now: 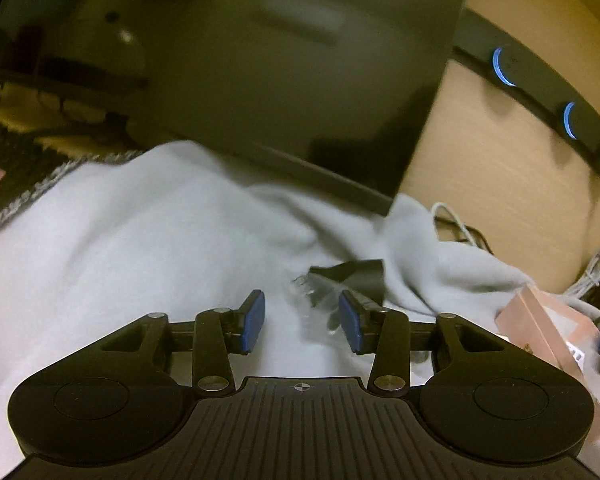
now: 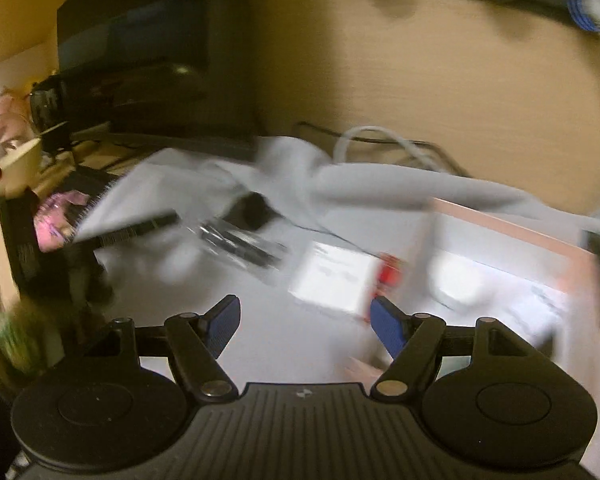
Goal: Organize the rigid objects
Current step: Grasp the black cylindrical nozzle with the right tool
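In the left wrist view my left gripper [image 1: 302, 320] is open over a pale grey cloth [image 1: 140, 240]. A crumpled clear plastic packet [image 1: 320, 292] with something dark in it lies just ahead, close to the right fingertip, and nothing is pinched. In the blurred right wrist view my right gripper [image 2: 305, 330] is open and empty above the same cloth [image 2: 260, 340]. Just beyond its fingertips lies a white card pack with a red piece [image 2: 332, 276]. Farther left is a clear packet holding dark parts [image 2: 240, 246]. An open pink box [image 2: 520, 240] stands to the right.
A dark screen [image 1: 280, 72] rises behind the cloth. A black strip with blue-ringed sockets [image 1: 540, 92] runs along the wooden wall, white cables [image 2: 380, 140] below it. The pink box's corner [image 1: 548, 320] shows at the right edge. A plush toy [image 2: 0, 120] and dark clutter sit at the left.
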{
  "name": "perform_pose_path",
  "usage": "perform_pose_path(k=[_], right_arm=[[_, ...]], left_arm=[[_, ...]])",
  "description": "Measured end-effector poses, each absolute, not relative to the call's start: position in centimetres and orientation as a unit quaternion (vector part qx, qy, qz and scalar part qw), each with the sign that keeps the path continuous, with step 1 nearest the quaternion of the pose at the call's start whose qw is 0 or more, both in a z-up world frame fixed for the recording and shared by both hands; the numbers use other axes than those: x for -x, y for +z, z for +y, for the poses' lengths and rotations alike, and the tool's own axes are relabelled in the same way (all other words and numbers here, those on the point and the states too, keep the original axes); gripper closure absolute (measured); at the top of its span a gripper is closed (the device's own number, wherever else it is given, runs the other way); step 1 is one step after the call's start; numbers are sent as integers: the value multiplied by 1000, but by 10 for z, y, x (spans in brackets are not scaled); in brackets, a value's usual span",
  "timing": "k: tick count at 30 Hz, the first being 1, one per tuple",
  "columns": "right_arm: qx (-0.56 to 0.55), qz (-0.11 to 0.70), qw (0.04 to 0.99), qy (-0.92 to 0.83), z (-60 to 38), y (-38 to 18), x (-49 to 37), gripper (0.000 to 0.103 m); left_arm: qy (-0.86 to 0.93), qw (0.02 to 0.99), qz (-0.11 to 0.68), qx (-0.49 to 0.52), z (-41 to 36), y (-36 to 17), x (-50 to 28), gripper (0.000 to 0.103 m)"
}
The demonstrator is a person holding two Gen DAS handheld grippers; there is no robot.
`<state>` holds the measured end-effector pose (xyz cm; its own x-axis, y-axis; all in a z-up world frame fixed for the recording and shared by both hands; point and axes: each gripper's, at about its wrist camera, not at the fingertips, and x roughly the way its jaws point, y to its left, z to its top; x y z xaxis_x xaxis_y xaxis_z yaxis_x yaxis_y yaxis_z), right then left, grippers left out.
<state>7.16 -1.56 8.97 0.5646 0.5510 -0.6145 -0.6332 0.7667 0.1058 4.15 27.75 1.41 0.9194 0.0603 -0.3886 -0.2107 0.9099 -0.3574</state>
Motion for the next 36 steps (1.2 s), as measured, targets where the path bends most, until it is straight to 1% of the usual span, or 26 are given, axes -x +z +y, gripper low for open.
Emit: perform_pose_path(k=[3, 7, 10, 13, 17, 18, 19, 20, 24, 26, 29, 33, 36], right_arm=[[43, 336, 868, 363, 35, 85, -103, 31], [-7, 386, 848, 364, 90, 63, -151, 30], [-32, 399, 852, 339, 115, 46, -177, 30], [-30, 412, 855, 315, 133, 31, -198, 30], [-46, 441, 842, 306, 143, 15, -218, 30], [-54, 434, 846, 305, 142, 15, -217, 35], [-57, 436, 843, 310, 142, 16, -217, 44], [-60, 441, 837, 319, 141, 16, -216, 46], [-51, 437, 828, 348, 125, 25, -195, 46], [-58, 450, 818, 354, 111, 24, -182, 46], [-50, 458, 802, 379, 83, 26, -145, 47], [-10, 399, 829, 392, 33, 38, -78, 47], [19, 351, 864, 361, -19, 46, -35, 47]], left_arm=[[82, 961, 167, 206, 281, 17, -35, 61], [79, 958, 160, 223, 289, 16, -32, 61], [79, 952, 167, 244, 297, 13, -34, 61], [77, 947, 168, 264, 304, 10, -36, 62], [74, 948, 166, 262, 304, 9, -36, 62], [73, 949, 167, 259, 302, 9, -36, 62], [73, 949, 168, 257, 302, 9, -37, 62], [73, 949, 170, 255, 302, 8, -38, 62], [67, 947, 174, 262, 303, 6, -41, 62], [64, 946, 174, 266, 304, 6, -41, 62], [53, 945, 178, 269, 303, 4, -43, 62], [6, 950, 179, 254, 292, 6, -44, 62], [-54, 952, 183, 239, 277, 11, -43, 62]])
